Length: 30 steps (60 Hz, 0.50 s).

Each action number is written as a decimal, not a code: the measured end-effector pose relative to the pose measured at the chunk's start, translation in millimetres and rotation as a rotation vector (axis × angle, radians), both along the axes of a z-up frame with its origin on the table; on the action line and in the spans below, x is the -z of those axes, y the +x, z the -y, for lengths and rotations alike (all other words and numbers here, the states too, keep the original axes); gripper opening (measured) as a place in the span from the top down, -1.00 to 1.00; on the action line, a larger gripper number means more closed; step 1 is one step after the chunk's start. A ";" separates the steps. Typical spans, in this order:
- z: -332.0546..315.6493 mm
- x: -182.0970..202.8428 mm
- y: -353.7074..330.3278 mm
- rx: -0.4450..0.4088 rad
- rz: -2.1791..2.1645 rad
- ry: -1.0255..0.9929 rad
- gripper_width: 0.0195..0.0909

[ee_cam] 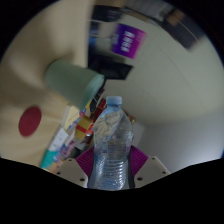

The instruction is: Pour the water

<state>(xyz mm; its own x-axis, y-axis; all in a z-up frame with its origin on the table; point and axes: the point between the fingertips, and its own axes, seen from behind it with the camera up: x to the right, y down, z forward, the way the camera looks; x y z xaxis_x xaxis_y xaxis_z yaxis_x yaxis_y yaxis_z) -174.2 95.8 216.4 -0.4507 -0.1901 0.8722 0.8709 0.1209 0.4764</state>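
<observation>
Clear plastic water bottle (112, 145) stands upright between the two fingers of the gripper (112, 168), blue cap on top, ribbed body, water visible inside. Magenta pads (86, 161) show at either side of the bottle's lower body; both appear pressed against it, so gripper reads as closed on the bottle.

Beyond the bottle, slightly left and farther off: pale green cup (76, 80), tilted, its open mouth turned toward the right and near side. Cup looks to be resting on or against a pile of small colourful items (78, 128) just left of the bottle; cannot tell what these items are, nor whether the cup touches them. Bottle cap sits lower and to the right of the cup's mouth, close but apart.

Desk (175, 100), light beige, spreads right and far of the bottle. Red round spot (30, 122) on the desk surface at near left, well apart from the bottle; flat, kind unclear.

Far side of desk: purple box (130, 41) with white lettering, upright, text not readable. Dark object just below and left of it, blurred, cannot identify. Bluish patch left of the purple box, also unclear.
</observation>
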 end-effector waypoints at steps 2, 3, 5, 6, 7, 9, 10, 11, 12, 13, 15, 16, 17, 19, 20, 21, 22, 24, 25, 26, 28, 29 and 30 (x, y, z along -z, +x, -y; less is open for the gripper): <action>-2.1 -1.5 7.8 0.013 -0.157 -0.025 0.24; 7.4 -3.2 13.6 0.013 -0.249 -0.022 0.25; -4.4 -5.2 23.2 0.025 -0.419 -0.061 0.22; -5.4 -3.7 27.3 0.029 -0.509 -0.076 0.24; -6.4 -1.0 30.4 0.029 -0.601 -0.094 0.23; -2.5 5.1 36.4 0.017 -0.790 -0.129 0.23; 4.4 17.9 37.6 0.012 -0.890 -0.139 0.23; -5.2 13.9 39.2 0.003 -0.972 -0.185 0.23; -4.5 18.8 38.4 -0.005 -1.065 -0.216 0.24; -3.0 23.1 36.6 -0.020 -1.163 -0.246 0.24; -1.0 34.1 31.2 -0.048 -1.344 -0.315 0.24; 9.6 51.2 28.2 -0.075 -1.440 -0.313 0.24; -1.4 47.1 21.5 -0.082 -1.494 -0.365 0.24; -0.9 58.4 13.8 -0.106 -1.625 -0.426 0.24; 8.5 78.4 9.7 -0.118 -1.699 -0.451 0.23; 5.4 84.7 6.6 -0.117 -1.756 -0.479 0.23; 2.7 92.3 4.4 -0.113 -1.810 -0.503 0.24; 8.5 107.3 4.5 -0.119 -1.907 -0.530 0.24; -3.0 89.7 16.3 -0.114 -1.924 -0.556 0.24; -6.2 92.2 15.4 -0.116 -1.950 -0.566 0.23; -12.6 91.5 18.5 -0.107 -1.980 -0.579 0.24; -13.9 82.1 31.3 -0.097 -1.988 -0.588 0.24; -12.3 99.4 20.0 -0.096 -2.002 -0.587 0.24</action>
